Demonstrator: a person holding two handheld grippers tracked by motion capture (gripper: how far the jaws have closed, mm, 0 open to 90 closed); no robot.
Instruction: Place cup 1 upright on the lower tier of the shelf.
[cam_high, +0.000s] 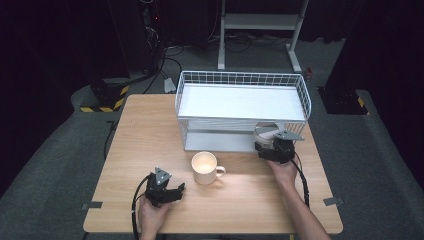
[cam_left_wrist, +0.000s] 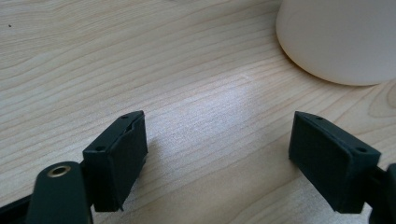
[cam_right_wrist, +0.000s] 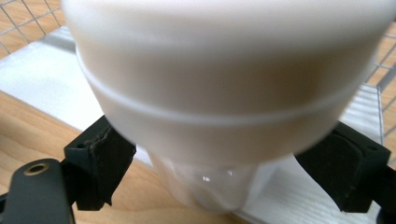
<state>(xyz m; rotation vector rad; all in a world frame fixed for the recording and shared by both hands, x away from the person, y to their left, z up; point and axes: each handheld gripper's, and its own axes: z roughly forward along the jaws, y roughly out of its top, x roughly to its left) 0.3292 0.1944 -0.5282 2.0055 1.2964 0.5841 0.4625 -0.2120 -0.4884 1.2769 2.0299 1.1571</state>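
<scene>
Claw on the right, high view: we see the right claw (cam_high: 264, 144) at the front of the wire rack (cam_high: 240, 75), at its lower shelf (cam_high: 215, 140), with a white cup (cam_high: 265, 132) at its tips.
Claw on the left, high view: the left claw (cam_high: 179, 191) lies low over the surface (cam_high: 150, 140) near the front edge, its jaws spread and pointing toward the mug (cam_high: 205, 167).
Room, high view: we find bare wood left of the rack and along the front. The mug stands between the two claws, just in front of the rack.
Hands, high view: the right hand (cam_high: 285, 172) reaches forward with the forearm slanting in from the bottom edge. The left hand (cam_high: 150, 215) sits at the front edge.
Left gripper view: the left claw (cam_left_wrist: 217, 154) is spread wide with only bare surface (cam_left_wrist: 140, 56) between its jaws. The mug (cam_left_wrist: 341, 37) stands ahead at the upper right, apart from both pads.
Right gripper view: the right claw (cam_right_wrist: 224, 158) stands wide on either side of the white cup (cam_right_wrist: 224, 70), which is very close and blurred. Its narrow clear foot sits apart from both pads, and its wide body overlaps them. We cannot tell whether the pads press on it.
Around, right gripper view: the cup is over the white shelf (cam_right_wrist: 42, 79), with rack wire behind and the wood surface (cam_right_wrist: 23, 135) at the lower left.
</scene>
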